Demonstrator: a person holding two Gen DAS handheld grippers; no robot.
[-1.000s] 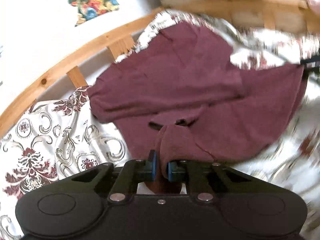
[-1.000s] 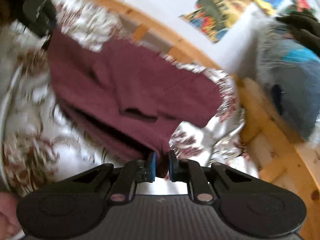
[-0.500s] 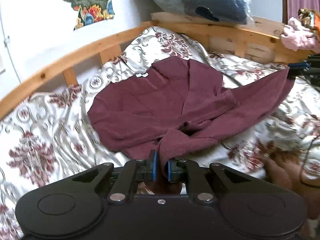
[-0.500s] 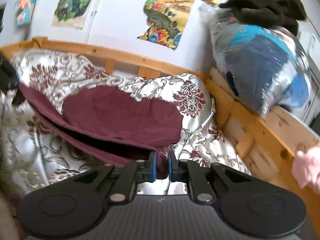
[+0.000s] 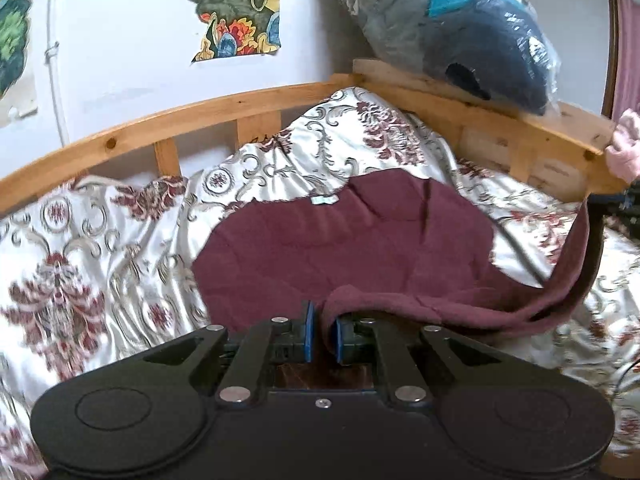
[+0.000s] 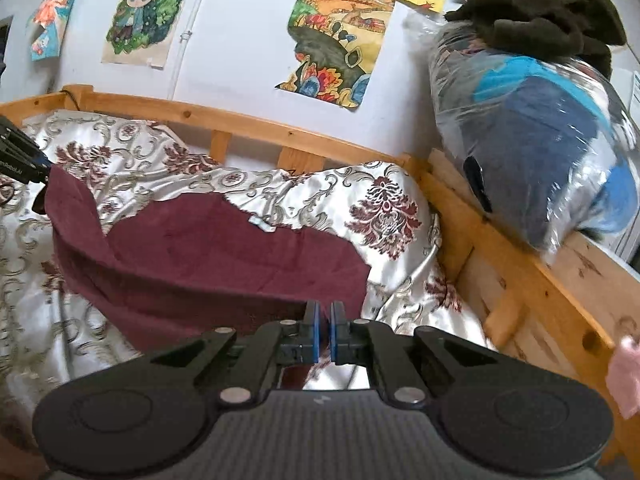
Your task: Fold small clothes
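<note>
A maroon garment point(image 5: 344, 240) lies on the patterned bedspread, its near hem lifted and stretched between my two grippers. My left gripper point(image 5: 322, 336) is shut on one corner of the hem. My right gripper point(image 6: 324, 334) is shut on the other corner, with only a thin edge of cloth between its pads. The garment also shows in the right wrist view point(image 6: 224, 256), with a small white label point(image 6: 262, 224) at its far edge. The right gripper shows at the right edge of the left wrist view point(image 5: 616, 202), the left gripper at the left edge of the right wrist view point(image 6: 20, 156).
A wooden bed rail point(image 5: 224, 114) runs along the far side and the right end point(image 6: 520, 264). A plastic-wrapped bundle of bedding point(image 6: 536, 140) sits on the right rail with dark clothing point(image 6: 544, 24) on top. Pictures hang on the white wall point(image 5: 236, 12).
Both grippers have pulled back and lower with the hem, and the garment now lies flatter and more stretched out along the bed. Both stay shut on the cloth.
</note>
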